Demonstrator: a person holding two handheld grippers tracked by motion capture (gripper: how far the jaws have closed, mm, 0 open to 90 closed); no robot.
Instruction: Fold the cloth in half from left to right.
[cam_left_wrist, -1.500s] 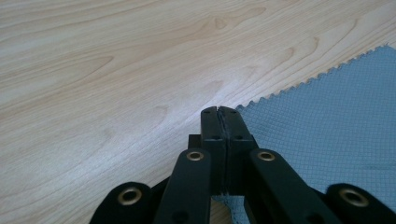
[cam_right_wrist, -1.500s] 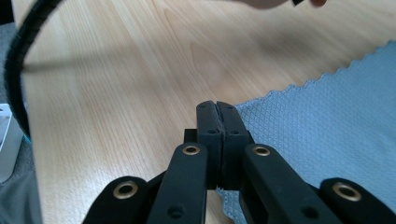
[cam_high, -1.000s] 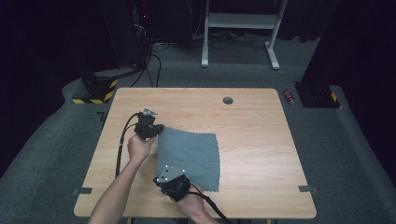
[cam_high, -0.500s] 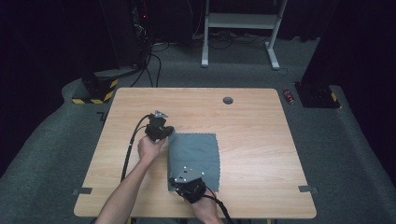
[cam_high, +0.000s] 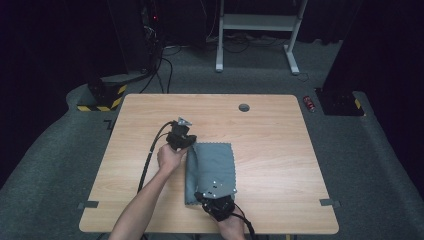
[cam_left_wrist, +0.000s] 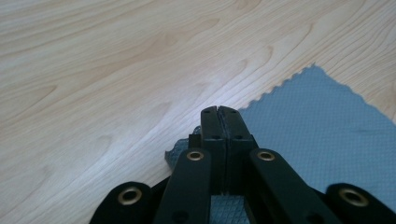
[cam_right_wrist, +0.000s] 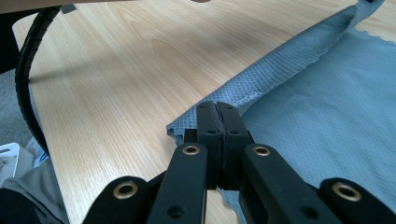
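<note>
Between both matt black plastic tongs (cam_left_wrist: 219, 112) lies a grey waffle-textured cloth (cam_right_wrist: 327, 121); the worktop (cam_left_wrist: 116, 70) beneath is smooth, pale, satin-finished wood.

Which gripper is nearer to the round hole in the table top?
Left. The left gripper holds the grey cloth at its far corner, a short way from the round hole. The right gripper grips the cloth's near end, by the table's front edge.
</note>
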